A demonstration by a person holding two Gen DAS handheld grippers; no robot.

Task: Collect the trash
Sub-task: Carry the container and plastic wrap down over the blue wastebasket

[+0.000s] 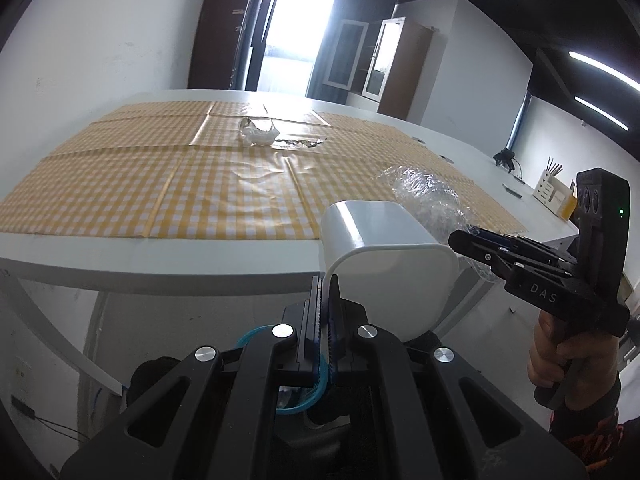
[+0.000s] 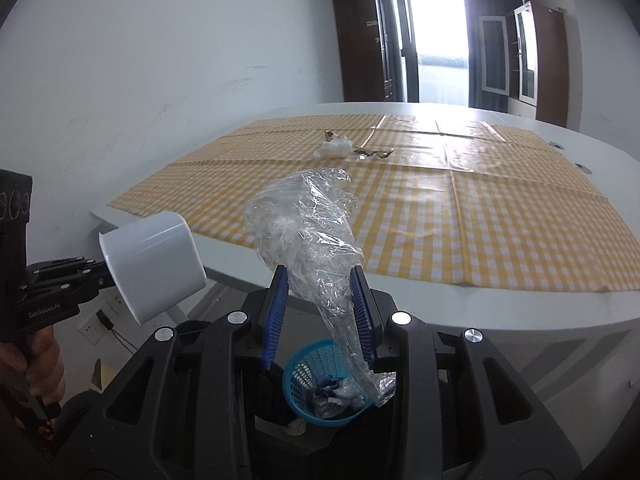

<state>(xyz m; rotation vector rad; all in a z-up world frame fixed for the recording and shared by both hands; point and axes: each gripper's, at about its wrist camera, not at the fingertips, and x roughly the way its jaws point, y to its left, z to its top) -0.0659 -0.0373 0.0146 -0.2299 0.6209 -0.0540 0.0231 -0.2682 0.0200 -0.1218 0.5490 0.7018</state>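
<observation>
Nearest to us, our left gripper point(image 1: 326, 292) has its jaws pinched tight on the thin rim of a white plastic cup point(image 1: 384, 256), which hangs tipped on its side off the near edge of the table point(image 1: 120, 264). From the right wrist view the same cup point(image 2: 154, 264) shows its flat bottom turned toward the wall, with the left hand point(image 2: 38, 364) gripping the handle below it.

Our right gripper point(image 2: 320, 300) has its blue pads point(image 2: 276, 320) part-way apart and pressed on a crumpled clear plastic bag point(image 2: 308, 232); the bag's bulk rises above the fingers and its tail hangs down between them. In the left view that bag point(image 1: 424, 196) sits just beyond the cup, and our right hand point(image 1: 568, 356) holds the gripper's handle.

Straight below the right gripper stands a small blue mesh basket point(image 2: 324, 384), low beside the table, with scraps of crumpled paper and plastic already in it. A sliver of its blue rim point(image 1: 250, 336) shows under the left gripper too.

Further out, a yellow checked tablecloth point(image 2: 480, 220) covers the table. Near its middle lie more trash: a white crumpled wad point(image 2: 332, 148) and, just beside it, a few thin wrapper scraps point(image 2: 374, 154).

Beyond the table stand dark cabinets point(image 2: 364, 40) and a bright doorway point(image 2: 436, 40).
</observation>
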